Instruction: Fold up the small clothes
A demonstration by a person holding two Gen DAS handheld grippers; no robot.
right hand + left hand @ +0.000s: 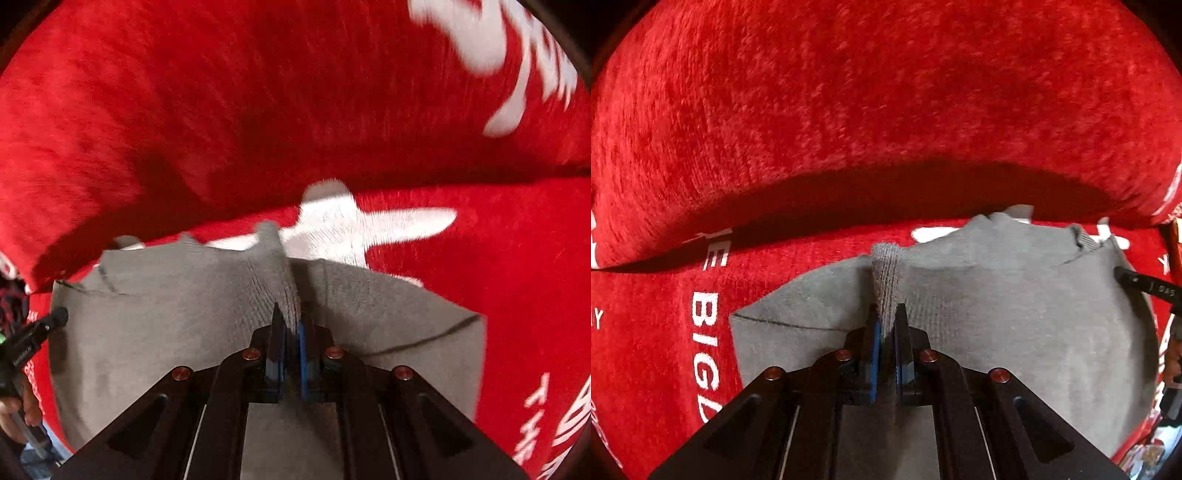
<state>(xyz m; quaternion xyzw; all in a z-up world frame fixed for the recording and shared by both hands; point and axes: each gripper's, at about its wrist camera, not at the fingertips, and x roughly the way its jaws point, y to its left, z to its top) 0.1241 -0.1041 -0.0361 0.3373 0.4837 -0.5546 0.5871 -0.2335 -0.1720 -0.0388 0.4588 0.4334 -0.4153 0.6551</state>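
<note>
One red plush blanket (886, 110) with white lettering covered the surface, giving a soft bed for folding. One grey garment (997, 314) lay spread on it. Two tools, left tool (888, 317) and right tool (290, 317), were each clamped tight on its ribbed edge, probably to carry that edge over evenly.

A plush red blanket with white printed lettering (709, 332) covers the surface, and a thick fold of the same red pile (221, 110) rises behind, shadowed underneath.
</note>
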